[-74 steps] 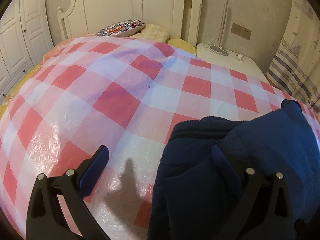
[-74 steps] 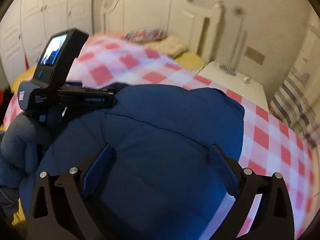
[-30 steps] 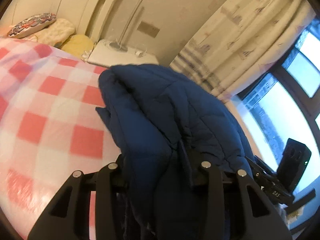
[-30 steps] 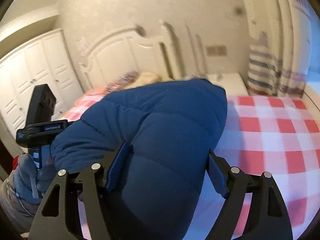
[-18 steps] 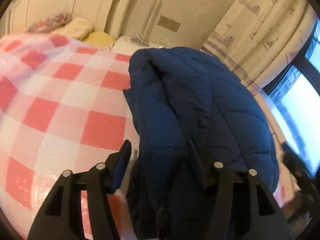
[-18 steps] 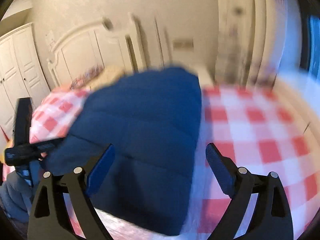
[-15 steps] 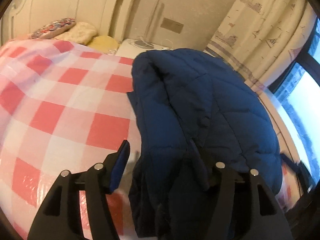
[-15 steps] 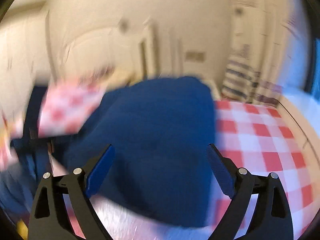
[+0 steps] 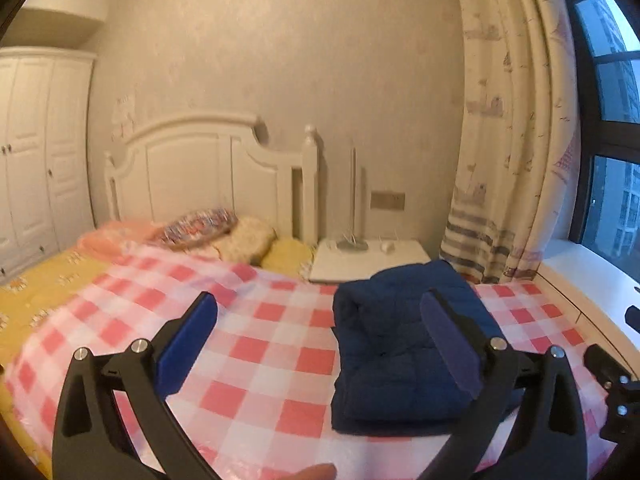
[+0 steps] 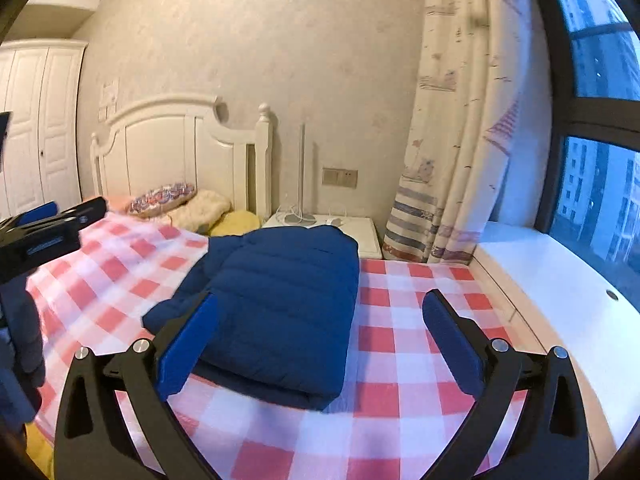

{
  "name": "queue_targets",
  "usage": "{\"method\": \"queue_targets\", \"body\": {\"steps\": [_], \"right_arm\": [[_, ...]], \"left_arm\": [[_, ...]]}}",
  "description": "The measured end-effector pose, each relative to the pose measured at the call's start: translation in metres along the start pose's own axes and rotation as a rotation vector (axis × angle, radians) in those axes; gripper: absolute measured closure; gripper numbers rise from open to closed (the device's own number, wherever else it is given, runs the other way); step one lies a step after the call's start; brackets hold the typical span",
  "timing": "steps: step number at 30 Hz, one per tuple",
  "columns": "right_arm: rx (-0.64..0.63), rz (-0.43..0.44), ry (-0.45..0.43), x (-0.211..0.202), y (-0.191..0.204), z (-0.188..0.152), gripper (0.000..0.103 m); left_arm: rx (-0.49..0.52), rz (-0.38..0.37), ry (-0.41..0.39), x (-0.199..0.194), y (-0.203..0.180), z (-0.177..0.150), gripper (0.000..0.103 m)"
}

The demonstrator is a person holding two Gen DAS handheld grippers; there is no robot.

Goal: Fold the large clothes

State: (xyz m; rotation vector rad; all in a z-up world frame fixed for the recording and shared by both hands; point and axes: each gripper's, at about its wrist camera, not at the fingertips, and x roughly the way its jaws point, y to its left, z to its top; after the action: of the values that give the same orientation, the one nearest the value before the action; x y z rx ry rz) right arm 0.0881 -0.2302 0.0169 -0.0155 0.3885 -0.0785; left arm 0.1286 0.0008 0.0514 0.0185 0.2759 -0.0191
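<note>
A navy puffer jacket (image 9: 404, 344) lies folded in a thick bundle on the red-and-white checked bed cover (image 9: 256, 352). In the left wrist view my left gripper (image 9: 320, 304) hangs above and short of it, jaws opening wide, with nothing pressed between the blue pads. The right wrist view shows the same jacket (image 10: 288, 300) beyond my right gripper (image 10: 322, 302), whose jaws are also opening and hold nothing. The left gripper's body (image 10: 52, 232) shows at the left edge there, held by a gloved hand.
A white headboard (image 9: 208, 184) and pillows (image 9: 224, 236) stand at the far end. A white nightstand (image 9: 372, 260) with a lamp and cables is beside the bed. A patterned curtain (image 10: 452, 160), a white window ledge (image 10: 560, 292) and a wardrobe (image 9: 36, 160) bound the room.
Both grippers have let go of the jacket, opened wide, and drawn back and upward. The jacket, earlier lifted between the jaws, now lies folded on the bed cover.
</note>
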Motion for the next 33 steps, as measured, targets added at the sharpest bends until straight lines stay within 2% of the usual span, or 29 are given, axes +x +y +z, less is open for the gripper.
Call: {"method": "queue_targets", "body": {"steps": [2,5,11,33], "right_arm": [[0.015,-0.001,-0.014,-0.013,0.002,-0.008,0.005],[0.034,0.018,-0.021,-0.022,0.004,-0.017,0.005],[-0.01,-0.023,-0.037,-0.039,0.02,-0.031,0.005],[-0.041,0.016,-0.018,-0.04,0.038,-0.039,0.005]], "left_arm": [[0.031,0.01,0.0,-0.015,-0.007,-0.007,0.002],[0.073,-0.01,0.046,-0.028,-0.016,-0.02,0.002],[0.062,-0.034,0.071,-0.041,-0.017,-0.045,0.002],[0.044,-0.044,0.087,-0.048,-0.013,-0.055,0.002]]}}
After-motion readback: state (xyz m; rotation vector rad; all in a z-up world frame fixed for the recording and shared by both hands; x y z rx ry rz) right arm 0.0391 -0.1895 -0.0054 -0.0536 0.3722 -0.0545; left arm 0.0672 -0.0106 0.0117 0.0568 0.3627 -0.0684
